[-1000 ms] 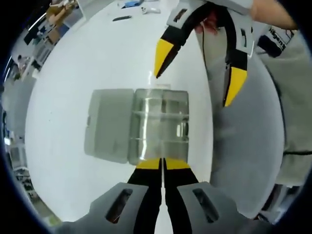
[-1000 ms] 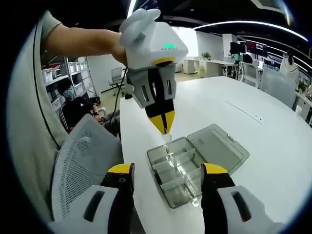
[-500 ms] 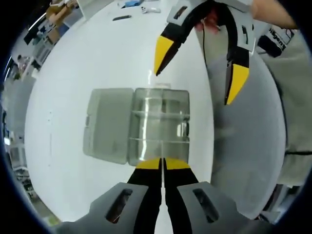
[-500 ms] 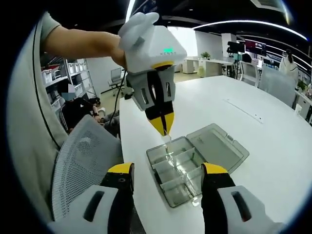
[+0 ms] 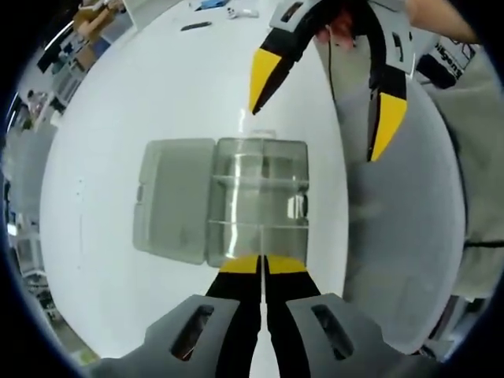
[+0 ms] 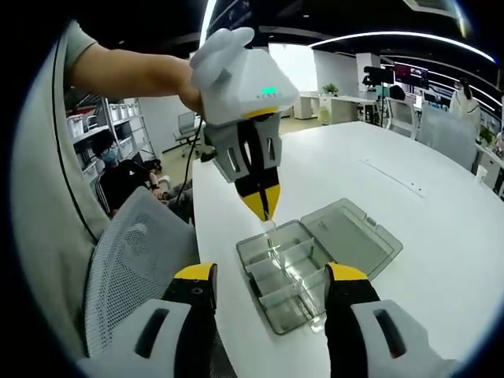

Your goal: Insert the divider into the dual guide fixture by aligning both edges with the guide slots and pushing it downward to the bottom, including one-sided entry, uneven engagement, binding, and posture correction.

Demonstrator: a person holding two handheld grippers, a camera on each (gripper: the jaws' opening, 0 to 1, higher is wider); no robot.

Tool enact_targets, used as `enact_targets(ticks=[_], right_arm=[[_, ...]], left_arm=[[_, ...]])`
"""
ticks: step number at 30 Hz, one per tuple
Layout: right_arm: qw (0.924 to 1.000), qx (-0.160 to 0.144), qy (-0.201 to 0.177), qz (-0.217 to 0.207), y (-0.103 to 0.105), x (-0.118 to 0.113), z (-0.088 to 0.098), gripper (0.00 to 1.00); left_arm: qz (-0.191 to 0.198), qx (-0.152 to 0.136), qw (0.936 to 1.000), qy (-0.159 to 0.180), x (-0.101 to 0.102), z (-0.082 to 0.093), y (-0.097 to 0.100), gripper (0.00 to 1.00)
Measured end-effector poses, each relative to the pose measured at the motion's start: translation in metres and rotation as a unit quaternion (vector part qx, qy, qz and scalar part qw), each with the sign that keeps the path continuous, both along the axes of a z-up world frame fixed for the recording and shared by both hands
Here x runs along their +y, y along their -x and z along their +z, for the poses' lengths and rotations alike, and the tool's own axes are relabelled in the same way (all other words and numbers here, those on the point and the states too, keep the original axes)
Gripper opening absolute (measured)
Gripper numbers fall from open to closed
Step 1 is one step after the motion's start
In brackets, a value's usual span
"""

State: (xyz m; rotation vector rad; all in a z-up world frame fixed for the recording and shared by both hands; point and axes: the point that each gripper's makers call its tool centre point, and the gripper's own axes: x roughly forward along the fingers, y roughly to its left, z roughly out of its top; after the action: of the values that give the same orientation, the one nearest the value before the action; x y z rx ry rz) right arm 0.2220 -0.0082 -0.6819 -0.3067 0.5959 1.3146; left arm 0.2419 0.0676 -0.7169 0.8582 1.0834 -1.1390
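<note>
Clear divider point(image 6: 270, 236) clenched by the left gripper point(image 6: 261, 206) has lifted slightly above the box point(image 6: 287, 272) — right gripper point(image 6: 270, 285) stays released.

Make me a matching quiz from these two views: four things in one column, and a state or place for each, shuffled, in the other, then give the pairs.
Things:
1. left tongs
2. right tongs
3. lid of the clear box
4. mesh chair

States or places:
A. lying open flat on the white table
B. jaws apart
C. beside the table edge
D. tips together above the clear box

Pairs: 1-D, 2-B, 3-A, 4-C
</note>
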Motion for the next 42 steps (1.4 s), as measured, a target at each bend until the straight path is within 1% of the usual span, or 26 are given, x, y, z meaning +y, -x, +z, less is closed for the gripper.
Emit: enact_targets(ticks=[42], right_arm=[[1.0000, 0.005, 0.001, -0.004, -0.005, -0.005, -0.001, 0.51]], left_arm=[[0.003, 0.003, 1.0000, 0.001, 0.000, -0.012, -0.006, 0.00]])
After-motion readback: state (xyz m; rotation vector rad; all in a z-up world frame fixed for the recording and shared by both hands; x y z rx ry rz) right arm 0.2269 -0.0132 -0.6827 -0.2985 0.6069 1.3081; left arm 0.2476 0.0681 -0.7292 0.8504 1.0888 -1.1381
